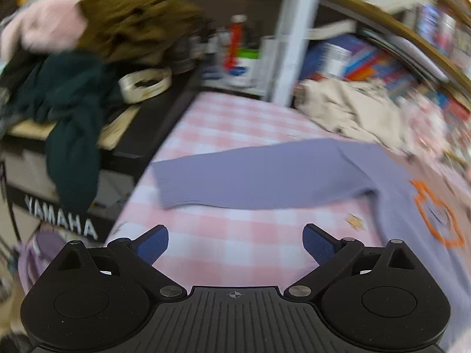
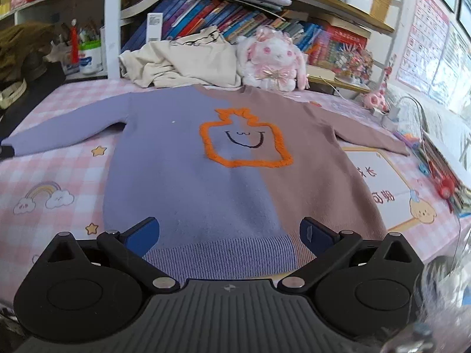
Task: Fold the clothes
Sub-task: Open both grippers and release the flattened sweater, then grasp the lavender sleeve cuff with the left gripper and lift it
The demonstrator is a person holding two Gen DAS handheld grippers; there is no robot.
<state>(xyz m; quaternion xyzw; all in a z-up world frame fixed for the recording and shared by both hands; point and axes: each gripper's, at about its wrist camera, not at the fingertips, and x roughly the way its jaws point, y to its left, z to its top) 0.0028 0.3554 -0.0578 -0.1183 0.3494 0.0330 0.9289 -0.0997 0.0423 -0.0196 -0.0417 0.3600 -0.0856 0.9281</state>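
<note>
Sweater (image 2: 206, 176) lay flat, face up, on pink checked surface (image 2: 53, 173), both sleeves spread out. Half purple, half brown knit: looked soft, limp, light, likely to sag and drag when lifted. Left claw (image 1: 235, 244) wide open, empty, near purple sleeve (image 1: 250, 182). Right claw (image 2: 229, 235) wide open, empty, over ribbed hem (image 2: 220, 259). Best holds, by judgement: cuff, shoulder, hem corners.

left gripper (image 1: 235, 242) | right gripper (image 2: 229, 235) | black ribbed bodies | blue pads | silver screws
</note>
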